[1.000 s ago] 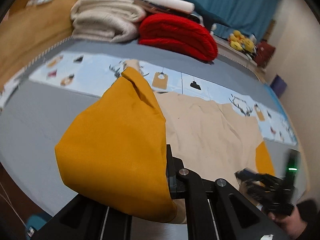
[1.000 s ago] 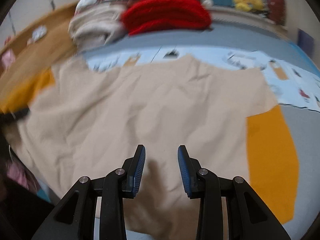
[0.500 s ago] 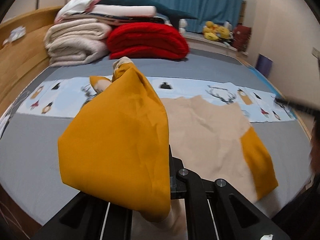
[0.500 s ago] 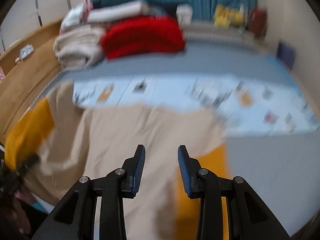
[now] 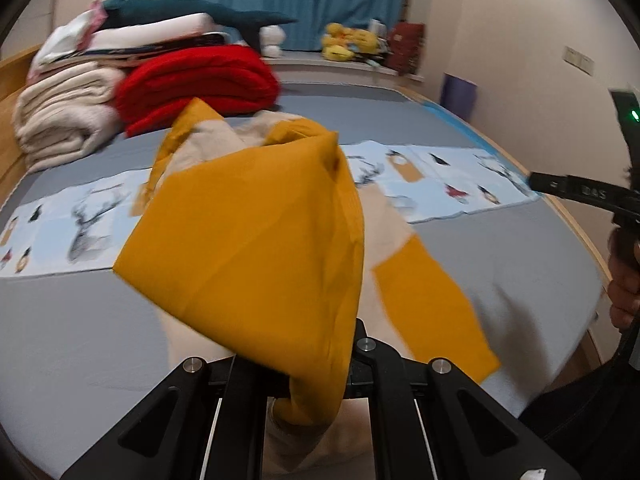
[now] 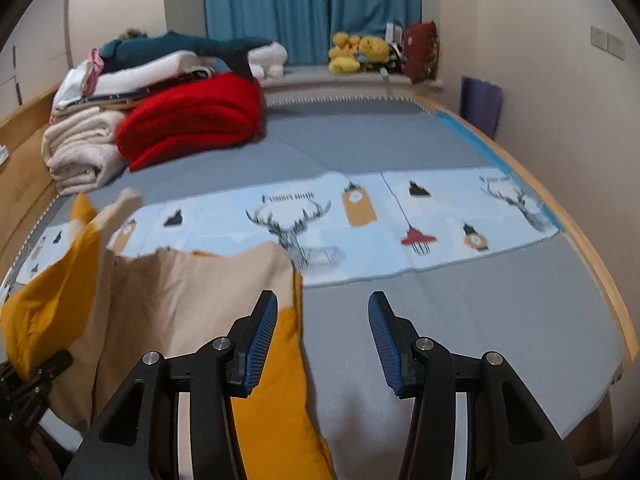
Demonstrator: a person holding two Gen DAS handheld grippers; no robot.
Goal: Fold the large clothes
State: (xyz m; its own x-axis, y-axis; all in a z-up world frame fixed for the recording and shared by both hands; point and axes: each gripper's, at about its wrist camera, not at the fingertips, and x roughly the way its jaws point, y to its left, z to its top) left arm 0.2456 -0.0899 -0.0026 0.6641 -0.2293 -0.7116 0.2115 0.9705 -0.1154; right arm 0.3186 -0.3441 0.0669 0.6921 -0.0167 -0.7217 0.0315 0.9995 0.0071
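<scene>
- At far left, a stack of folded bedding on the grey bed (image 6: pixel 400 148): cream blanket (image 6: pixel 80 148) at the bottom, white and teal pieces on top, red blanket (image 6: pixel 192 120) just beside it
- No container in either view; everything lies straight on the bed, across which runs a pale blue printed strip (image 6: pixel 360 220) with deer and lanterns
- Left gripper (image 5: pixel 304 372) pinching a mustard fold of the beige-and-mustard garment (image 5: pixel 248 248), lifted clear of the bed, cloth bunched between the jaws and draped over them, blocking much of the left wrist view
- Rest of the garment trailing down onto the grey sheet at the near edge, beige body spread flat, one mustard sleeve (image 6: pixel 276 392) lying under the right gripper's left finger
- Right gripper (image 6: pixel 322 332) spread wide, blue ribbed pads (image 6: pixel 260 340) apart with nothing between them, hovering above the sleeve's edge and bare sheet
- At far right, plush yellow toys (image 6: pixel 356 54) on the window ledge under a blue curtain (image 6: pixel 312 8), purple object (image 6: pixel 480 104) against the wall
</scene>
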